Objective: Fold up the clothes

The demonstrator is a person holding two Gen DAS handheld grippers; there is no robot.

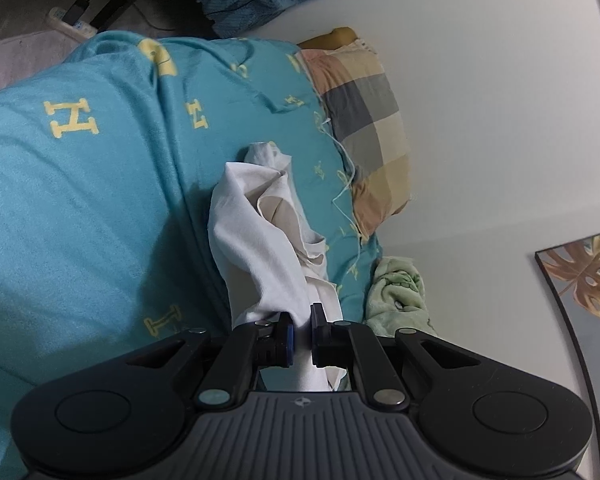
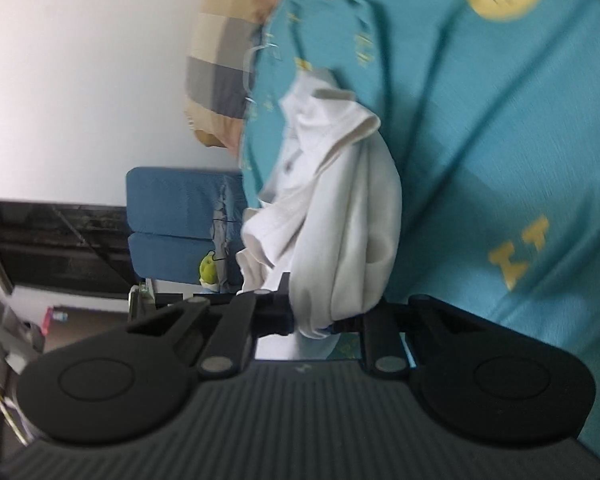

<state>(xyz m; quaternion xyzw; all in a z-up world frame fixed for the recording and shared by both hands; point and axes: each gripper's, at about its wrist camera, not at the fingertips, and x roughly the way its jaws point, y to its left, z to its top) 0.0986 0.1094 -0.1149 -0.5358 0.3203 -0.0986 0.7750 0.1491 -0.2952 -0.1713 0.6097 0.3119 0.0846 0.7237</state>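
1. Gripping the white garment [image 1: 260, 232], the left gripper [image 1: 302, 334] has its jaws clenched on a bunched edge.
2. Right gripper [image 2: 312, 316] pinches another edge, jaws clamped; the cloth hangs ahead of both, over the teal bedspread [image 1: 80, 184], likely lifted to spread it.

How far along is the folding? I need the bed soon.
Done: no neat fold shows yet. In hand: the left gripper and right gripper each have their jaws shut on the white shirt, which hangs bunched over the teal blanket. Left: spreading it flat and making every fold.
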